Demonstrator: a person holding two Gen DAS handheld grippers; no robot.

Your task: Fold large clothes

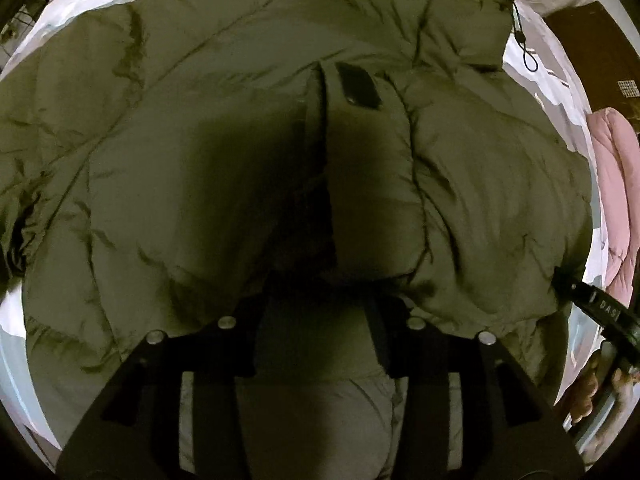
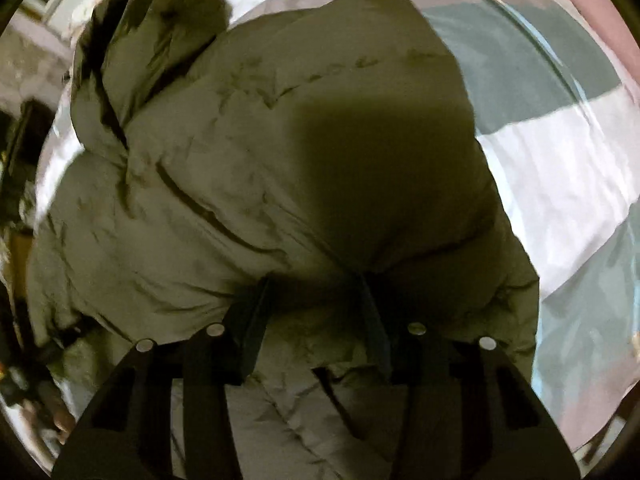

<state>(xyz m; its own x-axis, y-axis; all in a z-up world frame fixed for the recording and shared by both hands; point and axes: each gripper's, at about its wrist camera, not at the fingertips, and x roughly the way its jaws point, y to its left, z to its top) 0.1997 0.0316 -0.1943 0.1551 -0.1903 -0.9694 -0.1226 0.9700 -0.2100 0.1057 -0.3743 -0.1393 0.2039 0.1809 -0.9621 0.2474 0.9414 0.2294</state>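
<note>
An olive green puffer jacket lies spread on a bed and fills the left wrist view, with a black patch by its front seam. My left gripper points down at its near edge, open, with a smooth panel of the jacket between the fingers; the fingertips are lost in shadow. In the right wrist view the jacket is bunched into a mound. My right gripper is shut on a thick fold of it, and creases fan out from the fingertips. The right gripper's black body also shows at the jacket's right edge.
The bed sheet is white with teal bands. A pink quilt lies along the bed's right side. A black drawcord with a toggle hangs from the jacket's hood. A hand shows at the lower right.
</note>
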